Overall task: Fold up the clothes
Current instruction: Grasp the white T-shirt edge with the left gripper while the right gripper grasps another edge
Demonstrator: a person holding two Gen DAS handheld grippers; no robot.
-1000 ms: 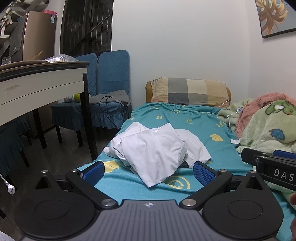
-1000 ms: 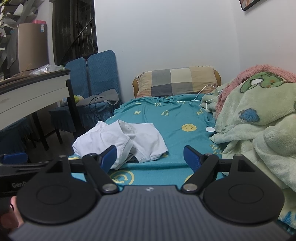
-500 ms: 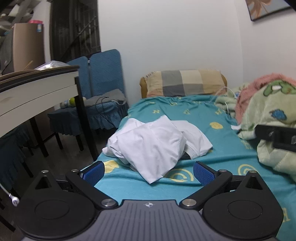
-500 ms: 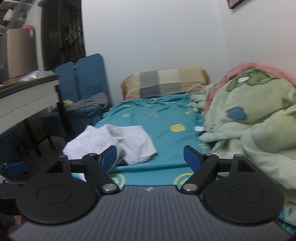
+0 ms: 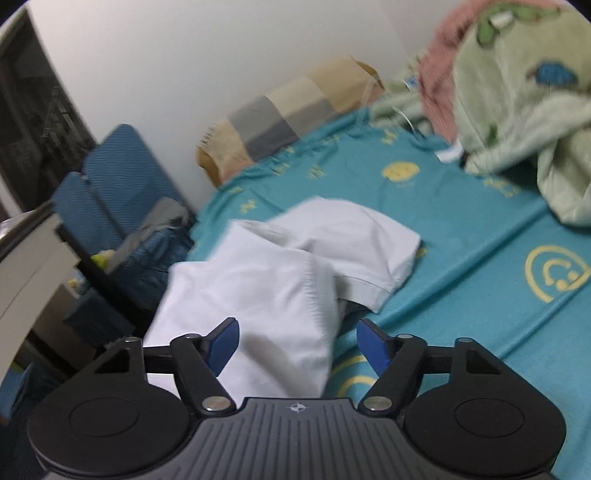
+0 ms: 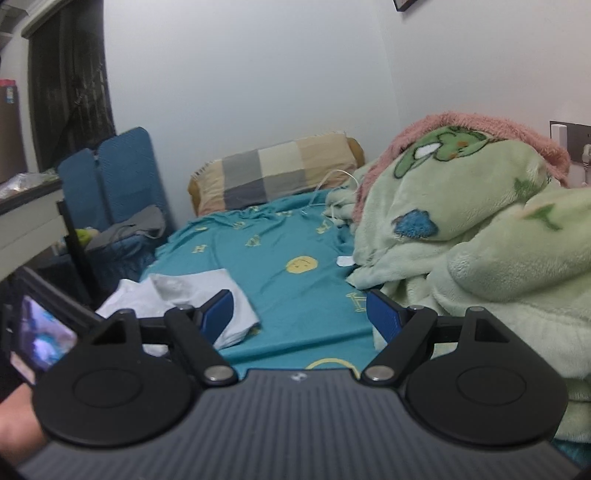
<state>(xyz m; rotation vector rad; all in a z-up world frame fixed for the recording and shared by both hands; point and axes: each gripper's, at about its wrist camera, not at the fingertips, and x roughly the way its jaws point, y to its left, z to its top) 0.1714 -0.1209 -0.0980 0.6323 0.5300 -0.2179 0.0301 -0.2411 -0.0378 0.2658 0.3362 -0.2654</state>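
Left gripper (image 5: 296, 345) is closing, pads not yet pressing, w/ the near edge of the white garment (image 5: 280, 280) between them. Right gripper (image 6: 298, 314) is spread, empty, garment at its 9 o'clock. Garment lies crumpled on the teal bedsheet (image 5: 461, 236): prob. light, soft, floppy; best pinched at a hem or corner.

Home bedroom, single bed with teal smiley-print sheet (image 6: 280, 240), checked pillow (image 6: 277, 173) against white wall, heaped green fleece blanket (image 6: 480, 236), blue padded chairs (image 6: 114, 173) beside desk (image 6: 26, 218), framed picture corner (image 6: 400, 3) high on wall
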